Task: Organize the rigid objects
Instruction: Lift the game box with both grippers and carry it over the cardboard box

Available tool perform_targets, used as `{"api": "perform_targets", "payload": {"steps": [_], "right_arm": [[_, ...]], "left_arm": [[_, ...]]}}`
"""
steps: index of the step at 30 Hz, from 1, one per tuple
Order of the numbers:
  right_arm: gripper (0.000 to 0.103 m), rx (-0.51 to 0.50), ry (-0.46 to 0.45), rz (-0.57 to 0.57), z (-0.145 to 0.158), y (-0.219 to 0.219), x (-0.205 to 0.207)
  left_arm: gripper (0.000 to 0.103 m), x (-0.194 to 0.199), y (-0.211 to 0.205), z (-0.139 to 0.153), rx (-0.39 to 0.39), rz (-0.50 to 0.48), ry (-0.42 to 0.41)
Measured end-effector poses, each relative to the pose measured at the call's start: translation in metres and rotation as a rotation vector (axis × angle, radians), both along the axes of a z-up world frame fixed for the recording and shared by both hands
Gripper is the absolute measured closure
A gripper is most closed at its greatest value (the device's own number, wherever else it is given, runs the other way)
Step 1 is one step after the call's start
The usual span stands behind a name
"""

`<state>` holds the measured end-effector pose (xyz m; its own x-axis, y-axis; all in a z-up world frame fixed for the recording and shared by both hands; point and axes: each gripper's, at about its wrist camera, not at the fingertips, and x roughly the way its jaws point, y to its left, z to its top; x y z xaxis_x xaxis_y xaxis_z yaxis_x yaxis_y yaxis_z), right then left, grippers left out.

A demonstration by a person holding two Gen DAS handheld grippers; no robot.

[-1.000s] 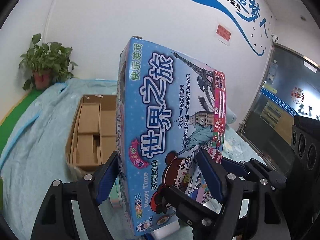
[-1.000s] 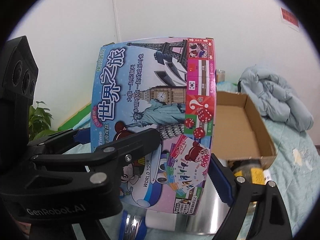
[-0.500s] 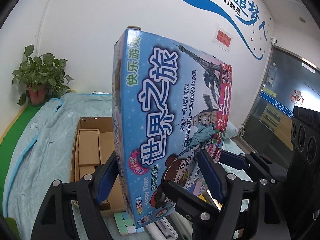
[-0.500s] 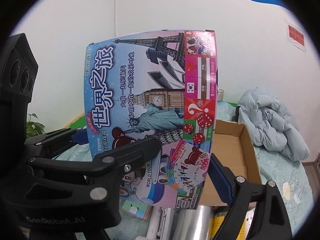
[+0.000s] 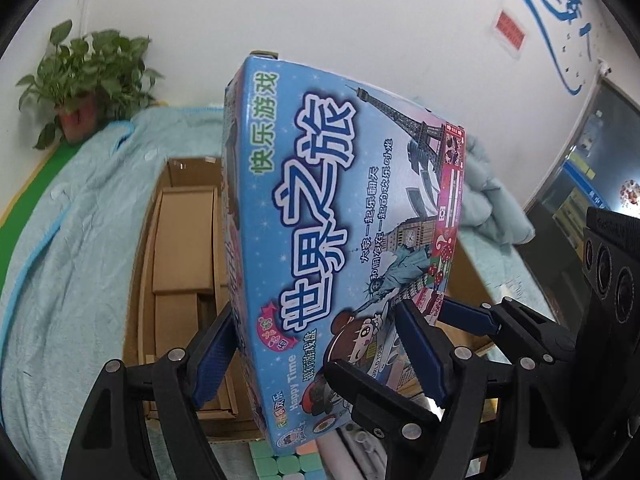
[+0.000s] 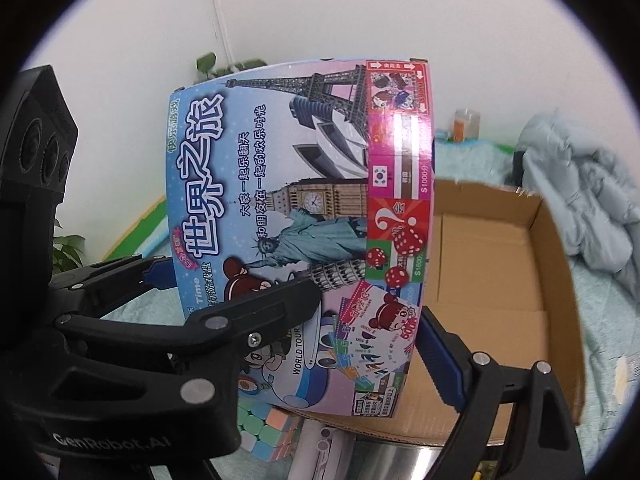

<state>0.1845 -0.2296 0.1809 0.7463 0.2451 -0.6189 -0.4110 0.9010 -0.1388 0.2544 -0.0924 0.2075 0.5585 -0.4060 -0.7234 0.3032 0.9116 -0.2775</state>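
The flat blue printed cardboard game box is held upright in the air by both grippers, left gripper and right gripper, fingers pinching its lower edge (presumably for steadiness), above the open brown cardboard carton.

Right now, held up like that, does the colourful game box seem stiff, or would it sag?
Probably stiff: the game box keeps straight edges while the left gripper and right gripper clamp only its lower end. It looks light, likely thin cardboard. Its glossy print might slip.

Blue game box upright, tilted
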Motion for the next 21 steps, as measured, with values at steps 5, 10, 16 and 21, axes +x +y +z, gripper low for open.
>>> {"api": "perform_targets", "payload": {"steps": [5, 10, 16, 21], "right_arm": [[0.015, -0.011, 0.106, -0.016, -0.030, -0.009, 0.032], [0.018, 0.009, 0.244, -0.040, -0.057, -0.021, 0.054], [0.027, -0.016, 0.294, -0.058, -0.070, -0.024, 0.065], [0.056, -0.033, 0.358, -0.119, -0.082, -0.031, 0.079]], "left_arm": [[0.031, 0.020, -0.006, -0.038, 0.004, 0.012, 0.083], [0.041, 0.036, -0.006, -0.067, 0.021, 0.026, 0.123], [0.052, 0.045, -0.001, -0.085, 0.076, 0.101, 0.112], [0.072, 0.032, 0.005, -0.087, 0.088, 0.051, 0.054]]}}
